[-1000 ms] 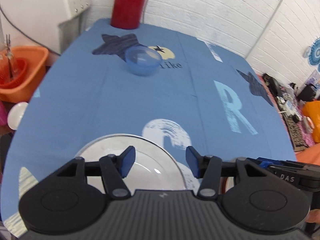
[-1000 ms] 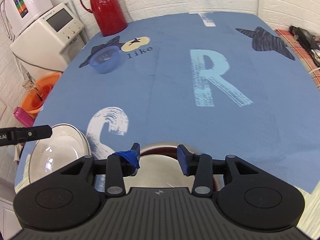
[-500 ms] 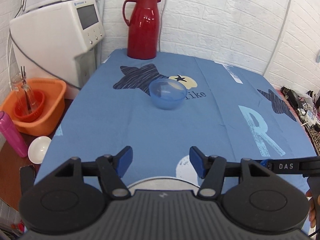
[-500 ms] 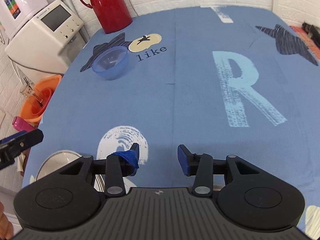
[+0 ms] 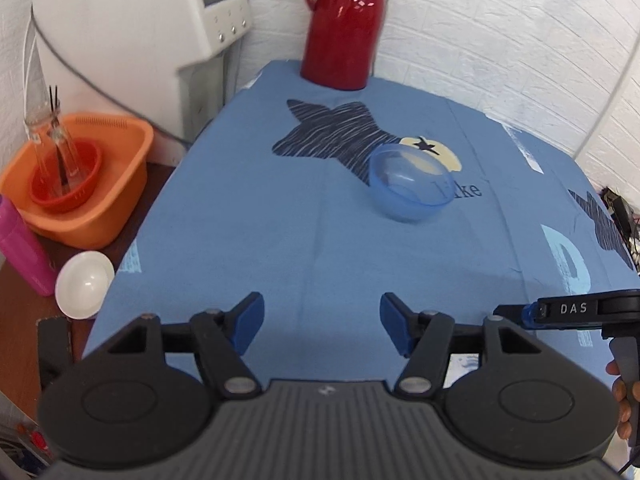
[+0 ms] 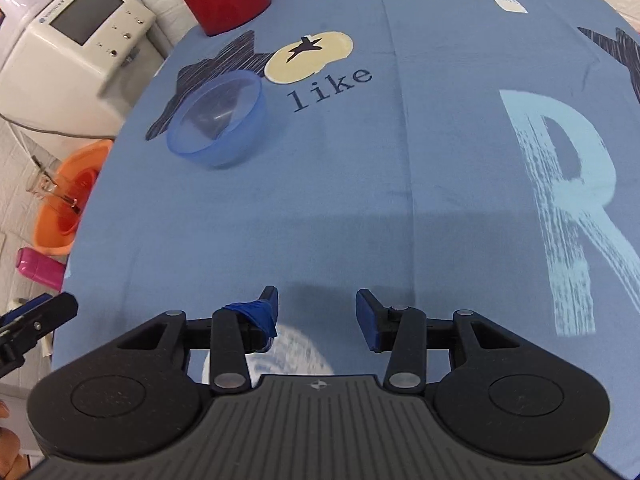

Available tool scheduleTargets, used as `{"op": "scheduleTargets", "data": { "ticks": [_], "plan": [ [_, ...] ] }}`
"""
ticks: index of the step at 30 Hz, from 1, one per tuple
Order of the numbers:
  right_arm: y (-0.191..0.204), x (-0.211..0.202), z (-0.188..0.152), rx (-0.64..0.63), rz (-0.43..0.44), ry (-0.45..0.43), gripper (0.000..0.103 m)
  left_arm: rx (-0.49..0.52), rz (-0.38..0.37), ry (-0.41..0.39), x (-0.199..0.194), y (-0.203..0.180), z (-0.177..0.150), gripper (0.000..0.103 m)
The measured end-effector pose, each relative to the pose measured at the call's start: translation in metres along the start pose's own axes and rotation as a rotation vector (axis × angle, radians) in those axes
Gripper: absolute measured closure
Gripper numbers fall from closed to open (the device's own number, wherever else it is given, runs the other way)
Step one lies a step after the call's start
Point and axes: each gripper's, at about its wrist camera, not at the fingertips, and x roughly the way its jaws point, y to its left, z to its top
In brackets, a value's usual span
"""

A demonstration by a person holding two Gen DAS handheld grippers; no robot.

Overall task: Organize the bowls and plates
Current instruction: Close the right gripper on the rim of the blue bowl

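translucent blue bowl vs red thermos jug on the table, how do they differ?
The translucent blue plastic bowl is low, wide and open-topped, and the cloth's print shows through it; the glossy red thermos jug is tall, opaque and has a side handle. The bowl sits mid-table at the dark star print, the jug at the far edge by the white brick wall. Both stand upright on the blue tablecloth, untouched by either gripper.

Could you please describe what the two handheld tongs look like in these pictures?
Both are black, with ribbed bodies, two round discs and blue-padded fingers. The left tongs look plain; the right tongs have blue tape wrapped on one finger and white "DAS" lettering on the side.
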Motion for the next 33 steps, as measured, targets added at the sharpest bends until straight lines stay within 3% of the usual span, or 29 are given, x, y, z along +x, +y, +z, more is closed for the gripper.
{"op": "scheduleTargets", "data": {
  "ticks": [3,10,14,21,26,30,33],
  "plan": [
    [-0.001,0.006,0.020,0.029,0.050,-0.030,0.076,-0.026,-0.032,0.032,0.016,0.010,0.015,0.040],
    [0.027,0.011,0.083,0.006,0.063,-0.138,0.075,-0.084,-0.096,0.019,0.054,0.004,0.070,0.040],
    [0.053,0.031,0.111,-0.102,0.009,-0.148,0.074,-0.083,-0.093,0.004,0.086,-0.015,0.100,0.040],
    [0.058,0.074,0.119,-0.189,-0.028,-0.098,0.073,-0.053,-0.047,0.062,0.138,-0.027,0.098,0.040],
    [0.056,0.085,0.119,-0.226,-0.038,-0.120,0.073,-0.003,0.028,0.024,0.152,-0.030,0.093,0.040],
    [0.061,0.087,0.118,-0.290,-0.061,-0.123,0.071,-0.004,0.021,0.007,0.154,-0.029,0.090,0.039],
    [0.059,0.088,0.112,-0.262,-0.064,-0.163,0.070,-0.001,0.028,0.006,0.154,-0.030,0.090,0.040]
  ]
}}
